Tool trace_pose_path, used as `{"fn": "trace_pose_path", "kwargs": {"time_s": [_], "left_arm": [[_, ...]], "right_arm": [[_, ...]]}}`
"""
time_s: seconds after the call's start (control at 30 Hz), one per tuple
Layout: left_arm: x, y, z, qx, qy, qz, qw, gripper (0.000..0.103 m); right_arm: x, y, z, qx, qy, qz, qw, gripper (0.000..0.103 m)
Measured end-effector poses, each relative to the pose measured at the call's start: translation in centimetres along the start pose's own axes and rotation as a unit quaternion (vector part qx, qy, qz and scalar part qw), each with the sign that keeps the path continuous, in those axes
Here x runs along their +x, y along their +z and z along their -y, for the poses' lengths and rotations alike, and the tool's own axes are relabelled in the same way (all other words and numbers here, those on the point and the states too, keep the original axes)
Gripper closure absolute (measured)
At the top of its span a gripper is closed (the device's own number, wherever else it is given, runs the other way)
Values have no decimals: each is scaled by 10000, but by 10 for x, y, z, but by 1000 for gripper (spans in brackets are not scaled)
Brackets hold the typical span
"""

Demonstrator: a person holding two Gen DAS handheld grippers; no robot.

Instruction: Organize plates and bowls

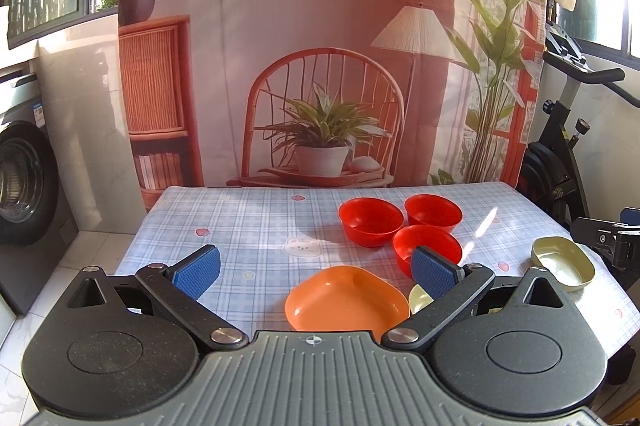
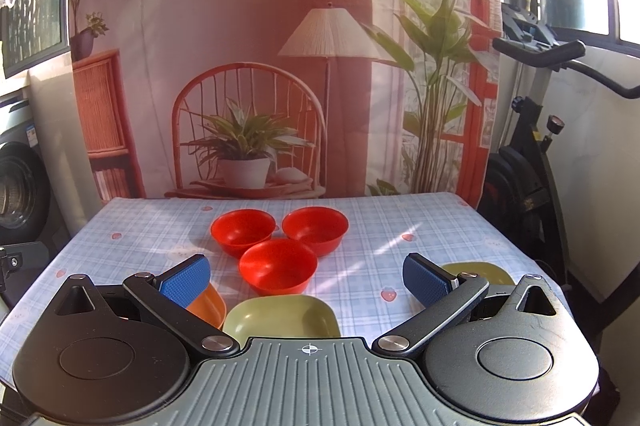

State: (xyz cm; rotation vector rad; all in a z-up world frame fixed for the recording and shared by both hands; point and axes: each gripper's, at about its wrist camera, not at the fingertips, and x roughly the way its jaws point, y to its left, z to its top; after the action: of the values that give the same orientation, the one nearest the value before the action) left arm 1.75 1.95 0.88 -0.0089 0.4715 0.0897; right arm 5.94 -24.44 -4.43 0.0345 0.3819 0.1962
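Observation:
Three red bowls stand close together mid-table: the far left bowl (image 1: pixel 370 220) (image 2: pixel 243 230), the far right bowl (image 1: pixel 433 212) (image 2: pixel 315 228) and the near bowl (image 1: pixel 426 246) (image 2: pixel 277 265). An orange plate (image 1: pixel 346 300) (image 2: pixel 208 306) lies near the front, below my open left gripper (image 1: pixel 316 268). An olive-green plate (image 2: pixel 282 316) (image 1: pixel 420 298) lies beside it, just under my open right gripper (image 2: pixel 306 278). A second green plate (image 1: pixel 564 262) (image 2: pixel 478 272) rests near the table's right edge. Neither gripper holds anything.
The table (image 1: pixel 240 226) has a blue checked cloth and backs onto a printed backdrop. A washing machine (image 1: pixel 24 186) stands to the left, an exercise bike (image 2: pixel 532 154) to the right. The right gripper's body (image 1: pixel 612 236) shows at the left view's right edge.

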Motion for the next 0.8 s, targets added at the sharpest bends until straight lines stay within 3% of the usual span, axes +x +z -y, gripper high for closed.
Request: {"fn": "trace_pose_path", "kwargs": {"time_s": [0.13,0.4,0.6,0.8], "left_arm": [[5,16,1,220,288,242,9991,1],[28,45,-1,492,324,415,9974,1],[53,56,-7,528,108,316,9980,1],[83,56,-17,542,193,112,9983,3]], "right_arm": [[10,18,3,-28,49,226,9997,0],[49,41,-1,-22,267,371,9990,1],[77,49,-11,31,505,323,9982,1],[111,40,-27,-12,668,192,9976,4]]}}
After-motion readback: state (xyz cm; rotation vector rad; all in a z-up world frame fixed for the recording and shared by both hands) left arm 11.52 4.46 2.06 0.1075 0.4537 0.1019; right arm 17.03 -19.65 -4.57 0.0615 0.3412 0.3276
